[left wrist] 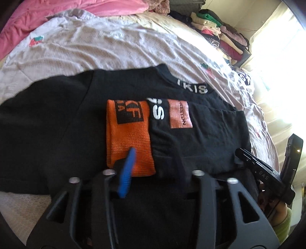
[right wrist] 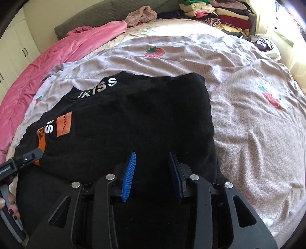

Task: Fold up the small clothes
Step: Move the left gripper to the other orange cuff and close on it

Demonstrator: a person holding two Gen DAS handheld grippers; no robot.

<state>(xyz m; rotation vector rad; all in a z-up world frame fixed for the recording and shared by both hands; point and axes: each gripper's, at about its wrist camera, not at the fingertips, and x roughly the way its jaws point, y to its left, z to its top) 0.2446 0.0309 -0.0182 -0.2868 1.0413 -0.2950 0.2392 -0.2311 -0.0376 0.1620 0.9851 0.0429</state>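
Note:
A black sweatshirt [left wrist: 57, 124] with white lettering on the collar lies flat on the bed; it also shows in the right wrist view [right wrist: 143, 122]. One sleeve with an orange cuff [left wrist: 130, 141] is folded across its chest. My left gripper [left wrist: 155, 155] is open over the shirt's lower part, its blue pad over the orange cuff. My right gripper [right wrist: 153, 159] is open over the shirt's lower right part, holding nothing. The right gripper's body shows at the right edge of the left wrist view [left wrist: 267, 172].
The bed has a wrinkled pale strawberry-print cover [right wrist: 248, 124]. A pink blanket [right wrist: 47, 63] lies along the left side. A stack of folded clothes [right wrist: 220, 15] sits at the far right corner. White cupboards [right wrist: 15, 47] stand at the left.

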